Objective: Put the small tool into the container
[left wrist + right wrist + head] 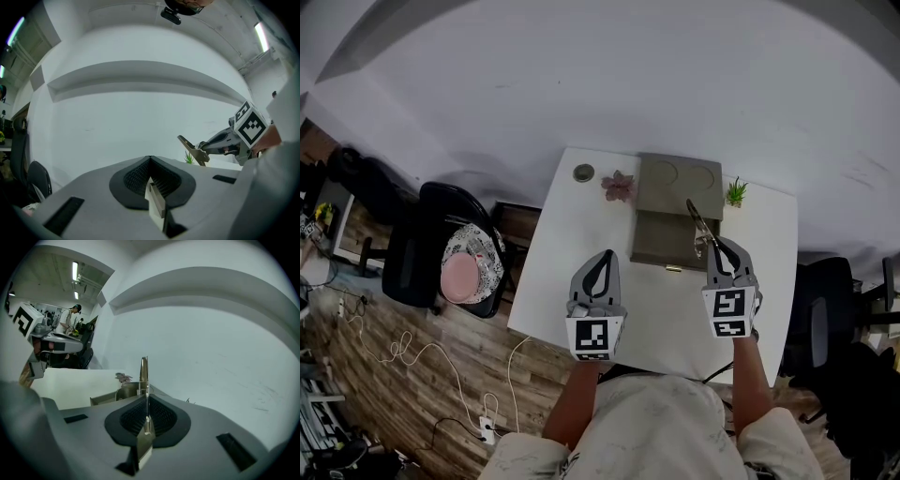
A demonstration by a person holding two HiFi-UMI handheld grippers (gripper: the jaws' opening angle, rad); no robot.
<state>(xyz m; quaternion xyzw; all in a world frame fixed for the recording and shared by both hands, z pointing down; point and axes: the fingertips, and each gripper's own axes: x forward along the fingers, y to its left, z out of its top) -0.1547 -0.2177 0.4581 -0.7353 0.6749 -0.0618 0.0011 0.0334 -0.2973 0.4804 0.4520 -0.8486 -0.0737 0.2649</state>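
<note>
An olive-grey container lies open at the back of the white table, its lid folded away. My right gripper hovers at the container's right edge, shut on a small thin metal tool that points out over the box. In the right gripper view the tool sticks out past the closed jaws, with the container just beyond. My left gripper hangs over the table left of the box, shut and empty. From the left gripper view, the right gripper and its tool show at right.
A small green plant stands right of the lid, a pink flower and a round disc to its left. A black chair with a pink cushion stands left of the table; cables lie on the wooden floor. Another chair is at right.
</note>
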